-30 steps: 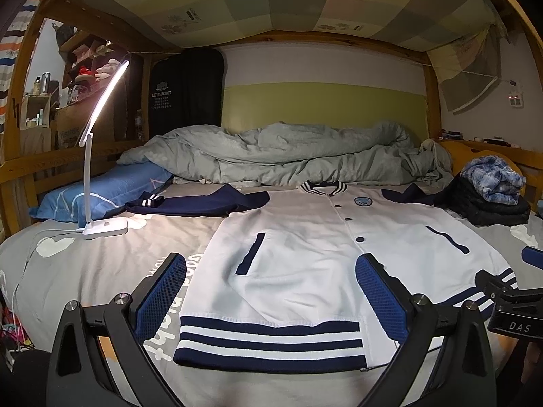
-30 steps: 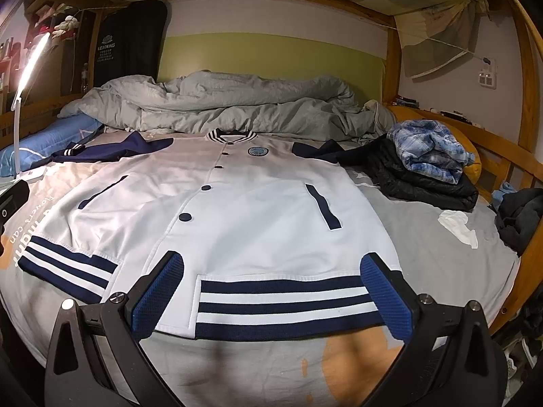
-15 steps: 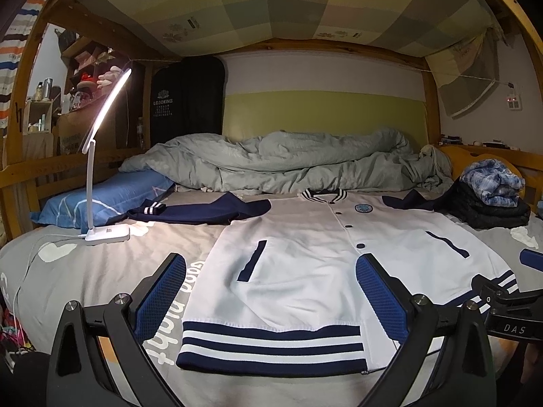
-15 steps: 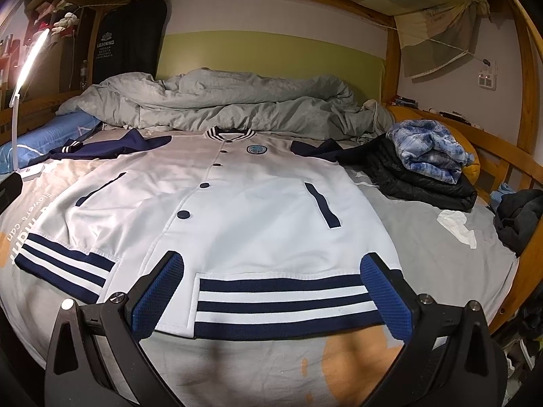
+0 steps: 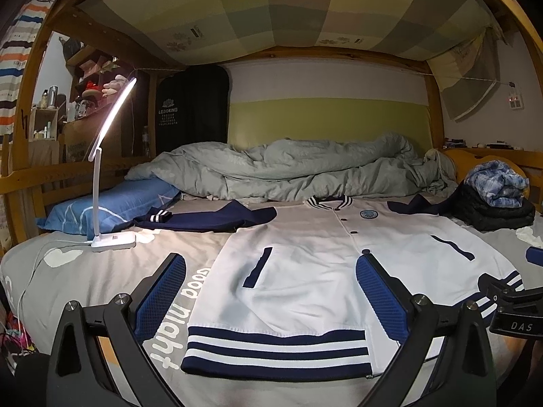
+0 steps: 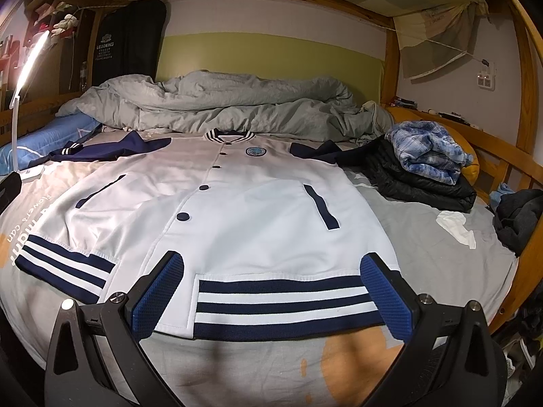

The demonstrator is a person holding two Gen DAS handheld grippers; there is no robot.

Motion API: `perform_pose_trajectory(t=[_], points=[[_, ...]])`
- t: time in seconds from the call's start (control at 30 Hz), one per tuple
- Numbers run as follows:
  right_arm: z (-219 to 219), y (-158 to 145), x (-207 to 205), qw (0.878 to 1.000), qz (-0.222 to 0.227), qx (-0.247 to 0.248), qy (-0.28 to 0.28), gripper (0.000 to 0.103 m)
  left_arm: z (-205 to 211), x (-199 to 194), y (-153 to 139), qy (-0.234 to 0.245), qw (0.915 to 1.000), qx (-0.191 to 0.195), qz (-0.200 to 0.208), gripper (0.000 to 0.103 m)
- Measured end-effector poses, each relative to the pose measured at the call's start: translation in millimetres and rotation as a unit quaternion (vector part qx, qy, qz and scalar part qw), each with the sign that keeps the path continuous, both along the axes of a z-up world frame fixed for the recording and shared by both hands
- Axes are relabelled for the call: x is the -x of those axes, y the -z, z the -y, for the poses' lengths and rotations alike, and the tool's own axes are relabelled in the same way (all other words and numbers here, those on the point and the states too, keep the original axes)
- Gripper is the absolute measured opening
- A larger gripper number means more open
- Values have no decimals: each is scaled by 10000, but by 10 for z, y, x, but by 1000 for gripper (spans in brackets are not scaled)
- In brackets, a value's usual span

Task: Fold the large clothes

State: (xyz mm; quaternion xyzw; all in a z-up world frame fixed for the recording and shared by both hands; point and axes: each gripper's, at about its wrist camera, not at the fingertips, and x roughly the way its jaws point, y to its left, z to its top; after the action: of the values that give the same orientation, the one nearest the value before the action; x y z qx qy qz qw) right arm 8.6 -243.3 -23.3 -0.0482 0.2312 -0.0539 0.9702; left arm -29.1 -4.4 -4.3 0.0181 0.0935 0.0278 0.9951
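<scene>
White jacket (image 6: 244,210) with navy striped hem is spread flat, front up, over the grey bed sheet (image 6: 434,257), collar toward the rumpled duvet (image 6: 220,105) at the head end, hem at the foot edge; left gripper (image 5: 271,295) has its fingers wide apart above the hem, holding nothing; right gripper (image 6: 271,291) is the same (blue pads, both clear of the cloth); lit desk lamp (image 5: 101,183) stands near the left edge by the blue pillow (image 5: 112,203); folded clothes pile (image 6: 424,169) sits at the right edge.
</scene>
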Motion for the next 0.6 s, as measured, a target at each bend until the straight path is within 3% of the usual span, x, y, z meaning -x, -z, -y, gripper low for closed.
perform_pose_trajectory(t=[0.6], points=[[-3, 4, 20, 10000, 24, 34, 25, 103, 34, 5, 9, 36, 10000, -38, 15, 102]])
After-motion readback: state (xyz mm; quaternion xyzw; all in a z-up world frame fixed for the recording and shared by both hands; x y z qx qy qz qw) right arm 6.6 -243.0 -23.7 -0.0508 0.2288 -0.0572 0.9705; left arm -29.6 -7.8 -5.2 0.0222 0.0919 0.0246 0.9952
